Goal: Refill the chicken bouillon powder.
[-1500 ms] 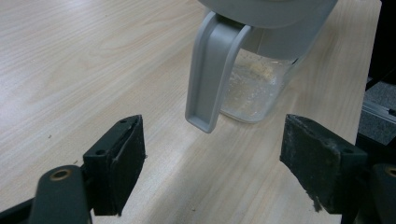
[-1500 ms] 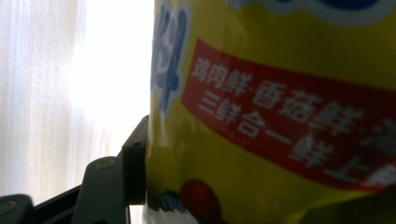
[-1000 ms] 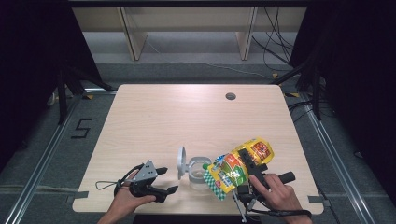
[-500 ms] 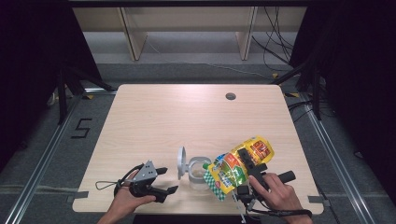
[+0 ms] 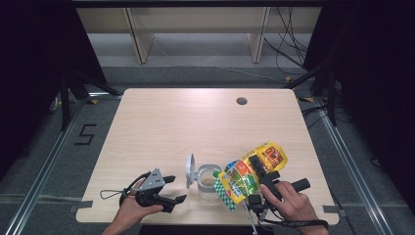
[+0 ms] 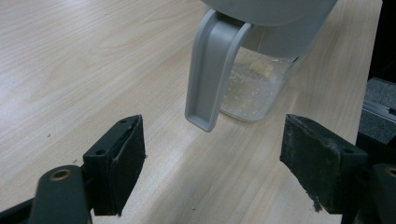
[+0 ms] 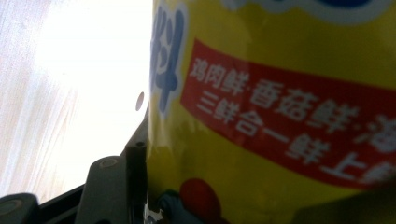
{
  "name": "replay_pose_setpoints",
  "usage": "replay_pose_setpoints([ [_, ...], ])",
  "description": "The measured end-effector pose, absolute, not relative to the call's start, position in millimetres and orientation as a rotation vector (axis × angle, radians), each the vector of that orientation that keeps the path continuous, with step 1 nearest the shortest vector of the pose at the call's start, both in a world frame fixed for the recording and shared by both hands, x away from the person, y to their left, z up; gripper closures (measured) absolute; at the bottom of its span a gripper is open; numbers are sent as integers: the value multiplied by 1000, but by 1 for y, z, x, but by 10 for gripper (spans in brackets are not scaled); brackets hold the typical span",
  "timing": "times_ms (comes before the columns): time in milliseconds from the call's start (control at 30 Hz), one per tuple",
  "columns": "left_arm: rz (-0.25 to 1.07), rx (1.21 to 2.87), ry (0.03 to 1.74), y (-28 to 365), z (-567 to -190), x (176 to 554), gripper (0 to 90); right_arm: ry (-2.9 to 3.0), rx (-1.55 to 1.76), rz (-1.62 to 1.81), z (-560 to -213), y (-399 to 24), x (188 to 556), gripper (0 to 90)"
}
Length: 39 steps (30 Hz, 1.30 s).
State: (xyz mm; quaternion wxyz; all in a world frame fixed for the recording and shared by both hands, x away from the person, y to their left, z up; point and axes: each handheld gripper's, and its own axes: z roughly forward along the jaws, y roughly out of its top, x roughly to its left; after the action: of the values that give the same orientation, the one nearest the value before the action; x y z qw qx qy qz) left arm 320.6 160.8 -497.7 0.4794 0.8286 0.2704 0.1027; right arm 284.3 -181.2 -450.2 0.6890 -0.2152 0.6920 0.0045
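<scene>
My right gripper (image 5: pixel 258 172) is clamped on the yellow pouch (image 5: pixel 247 174), one jaw pressed flat against its side in the right gripper view. The pouch tilts down to the left, its green spout end at the mouth of the jar (image 5: pixel 209 180) near the table's (image 5: pixel 195 122) front edge. My left gripper (image 5: pixel 169 190) rests beside the jar with jaws wide apart and nothing between them; the jar's grey handle (image 6: pixel 212 70) hangs just ahead of them, untouched.

The risk, I think, is spillage: nothing steadies the jar, so a nudge from the pouch could slide or tip it. If the spout drifts off the rim, the contents land on the table. Squeezing the soft pouch harder could send out a sudden rush.

The jar is clear glass, its grey lid (image 5: pixel 190 170) flipped open, with a shallow layer of pale grains at the bottom. What remains in the pouch I cannot tell.
</scene>
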Motion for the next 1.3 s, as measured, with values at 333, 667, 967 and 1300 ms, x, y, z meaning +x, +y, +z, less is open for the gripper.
replay_pose_setpoints([
  [333,243,2022,657,161,-498,321,215,1569,-473,7,-453,-182,285,416],
  [667,245,2022,657,161,-497,321,214,1545,-511,1,-448,-180,284,416],
  [967,239,2022,676,161,-497,320,215,1559,-513,-75,-444,-179,282,416],
  [1300,234,2011,679,160,-497,319,215,1591,-527,-119,-441,-176,281,416],
])
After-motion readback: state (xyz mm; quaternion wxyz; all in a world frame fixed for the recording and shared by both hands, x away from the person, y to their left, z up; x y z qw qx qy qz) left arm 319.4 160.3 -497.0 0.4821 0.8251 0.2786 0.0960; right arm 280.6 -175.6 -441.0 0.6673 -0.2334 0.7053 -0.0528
